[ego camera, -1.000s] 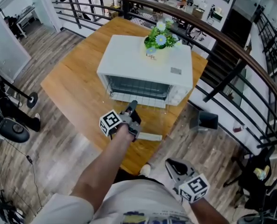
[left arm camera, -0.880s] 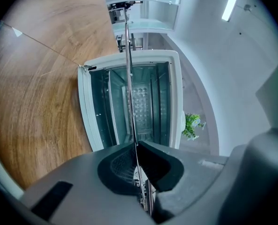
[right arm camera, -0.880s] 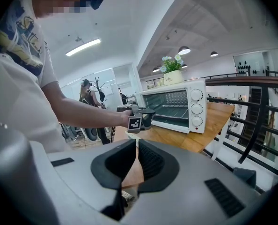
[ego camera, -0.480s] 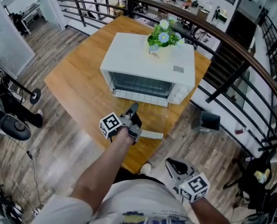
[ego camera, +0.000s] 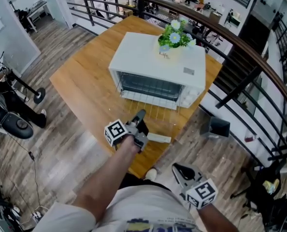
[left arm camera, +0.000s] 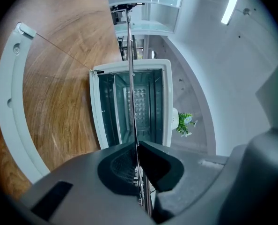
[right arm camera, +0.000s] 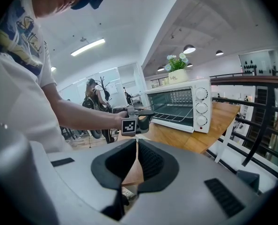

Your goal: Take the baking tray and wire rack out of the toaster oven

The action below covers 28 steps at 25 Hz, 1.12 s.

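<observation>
White toaster oven (ego camera: 158,62) sits on the wooden surface (ego camera: 85,86) with its door dropped open toward you, which leaves the cavity free for a straight pull. You hold your left gripper (ego camera: 139,116) level and rolled on its side, so its fingers are clamped flat on the front edge of the wire rack (right arm camera: 169,116), which shows edge-on as a thin line between them. The rack reaches from the oven mouth out over the door: partly out but, by the look of it, not yet free. Your right gripper (ego camera: 177,169) hangs low beside your body, off the surface, fingers together on nothing, probably to stay clear of the pull. The baking tray is hard to make out; it may lie inside the dim cavity.
</observation>
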### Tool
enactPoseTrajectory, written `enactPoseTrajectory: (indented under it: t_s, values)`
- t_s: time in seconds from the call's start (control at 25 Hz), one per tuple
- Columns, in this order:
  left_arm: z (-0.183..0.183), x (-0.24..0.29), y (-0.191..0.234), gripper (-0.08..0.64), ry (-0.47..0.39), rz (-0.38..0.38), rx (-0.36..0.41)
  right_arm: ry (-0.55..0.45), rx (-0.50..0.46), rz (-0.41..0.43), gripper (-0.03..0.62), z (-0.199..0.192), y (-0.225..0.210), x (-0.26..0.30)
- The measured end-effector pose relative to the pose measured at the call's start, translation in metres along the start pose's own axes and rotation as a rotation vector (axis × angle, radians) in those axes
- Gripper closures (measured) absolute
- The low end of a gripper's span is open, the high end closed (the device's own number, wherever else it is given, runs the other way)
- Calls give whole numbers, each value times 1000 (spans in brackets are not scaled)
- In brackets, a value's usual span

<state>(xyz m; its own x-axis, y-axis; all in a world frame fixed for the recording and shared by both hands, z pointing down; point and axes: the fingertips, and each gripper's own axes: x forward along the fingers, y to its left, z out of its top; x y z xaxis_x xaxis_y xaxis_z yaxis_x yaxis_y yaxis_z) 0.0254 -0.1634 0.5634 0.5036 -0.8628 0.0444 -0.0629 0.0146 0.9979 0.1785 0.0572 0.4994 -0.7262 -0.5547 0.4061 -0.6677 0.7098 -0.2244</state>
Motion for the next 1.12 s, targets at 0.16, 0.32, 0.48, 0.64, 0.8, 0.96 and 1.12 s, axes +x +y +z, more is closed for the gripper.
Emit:
enactPoseTrajectory:
  t_s: [0.16,0.32,0.48,0.64,0.8,0.96,1.12]
  values:
    - [-5,-10,-2,558,4,-7,-8,12,10,-3,578,1,0,-3]
    - [-9,-18,-3,558,10,-10,-12,11,8,-1,578,1,-1,-4]
    - [-12,-24,-4,558,16,-12,-12,10,11,0,578,-1,-3,-5]
    - [-13,-30,-3,558,24,-9,-11,-1,3,-3,578,1,-6,-4]
    - [-14,-38,1,558,29,-7,-20,8,7,-3,578,0,-7,-3]
    - [-15,-42,2,558,39,-14,-22,14,12,-3,578,1,-7,2]
    - [-19,-51,4,558,49,-9,-25,5,0,6,578,2,-5,5]
